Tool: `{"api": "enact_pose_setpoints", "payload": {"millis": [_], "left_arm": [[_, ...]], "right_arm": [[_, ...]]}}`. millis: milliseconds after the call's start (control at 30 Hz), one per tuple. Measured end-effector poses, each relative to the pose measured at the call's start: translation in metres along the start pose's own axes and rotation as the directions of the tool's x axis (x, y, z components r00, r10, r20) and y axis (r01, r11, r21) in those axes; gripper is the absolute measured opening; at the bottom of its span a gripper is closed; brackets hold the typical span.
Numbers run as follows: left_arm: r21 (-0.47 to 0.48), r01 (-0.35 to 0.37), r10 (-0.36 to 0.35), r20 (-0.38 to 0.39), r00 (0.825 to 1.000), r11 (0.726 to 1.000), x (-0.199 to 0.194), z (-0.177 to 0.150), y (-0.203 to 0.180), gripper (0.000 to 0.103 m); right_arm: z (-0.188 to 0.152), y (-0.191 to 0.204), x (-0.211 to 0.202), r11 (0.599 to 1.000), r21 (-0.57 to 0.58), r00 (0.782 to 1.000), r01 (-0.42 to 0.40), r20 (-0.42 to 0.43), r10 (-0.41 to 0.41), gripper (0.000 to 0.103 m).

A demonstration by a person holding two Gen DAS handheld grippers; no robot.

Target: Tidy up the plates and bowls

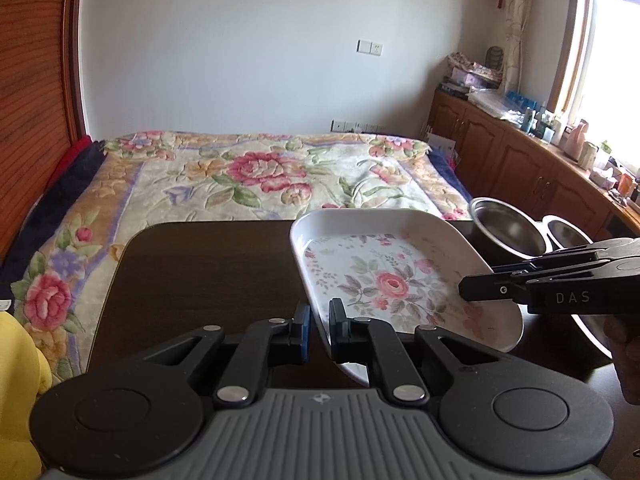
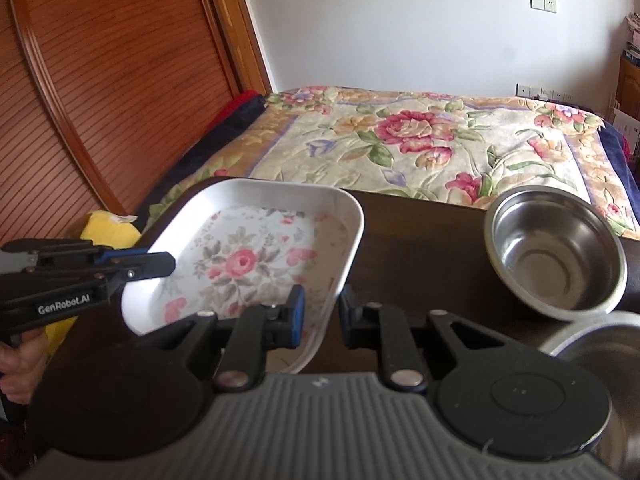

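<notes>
Above table [image 1: 208, 264], both grippers' fingers [image 1: 339, 320] straddle plate [image 1: 380, 276].

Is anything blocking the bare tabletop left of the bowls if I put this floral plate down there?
Nothing visible does. The floral plate, rim between the fingers of both the left gripper and right gripper, sits over bare dark table; the steel bowl stands to the right.
</notes>
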State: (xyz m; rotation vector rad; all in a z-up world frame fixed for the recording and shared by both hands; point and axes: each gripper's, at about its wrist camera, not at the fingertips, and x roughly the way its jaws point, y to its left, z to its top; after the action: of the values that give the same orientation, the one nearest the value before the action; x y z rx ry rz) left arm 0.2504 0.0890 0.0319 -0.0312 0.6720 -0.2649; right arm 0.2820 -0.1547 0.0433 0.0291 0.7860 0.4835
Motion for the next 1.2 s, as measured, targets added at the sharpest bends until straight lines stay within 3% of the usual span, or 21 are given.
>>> {"api": "enact_pose_setpoints", "payload": {"millis": [267, 1200], "left_arm": [[-0.006, -0.007, 0.007, 0.031, 0.999, 1.000, -0.028, -0.027, -0.014, 0.010], [-0.056, 0.035, -0.034, 0.022, 0.999, 0.998, -0.089, -0.105, -0.040, 0.010]], "right_arm": [[-0.023, 0.006, -0.021, 0.999, -0.030, 1.000, -0.019, 0.014, 0.020, 0.021], [-0.098, 0.035, -0.078, 0.996, -0.087, 0.999, -0.024, 0.043, 0.027, 0.021]]}}
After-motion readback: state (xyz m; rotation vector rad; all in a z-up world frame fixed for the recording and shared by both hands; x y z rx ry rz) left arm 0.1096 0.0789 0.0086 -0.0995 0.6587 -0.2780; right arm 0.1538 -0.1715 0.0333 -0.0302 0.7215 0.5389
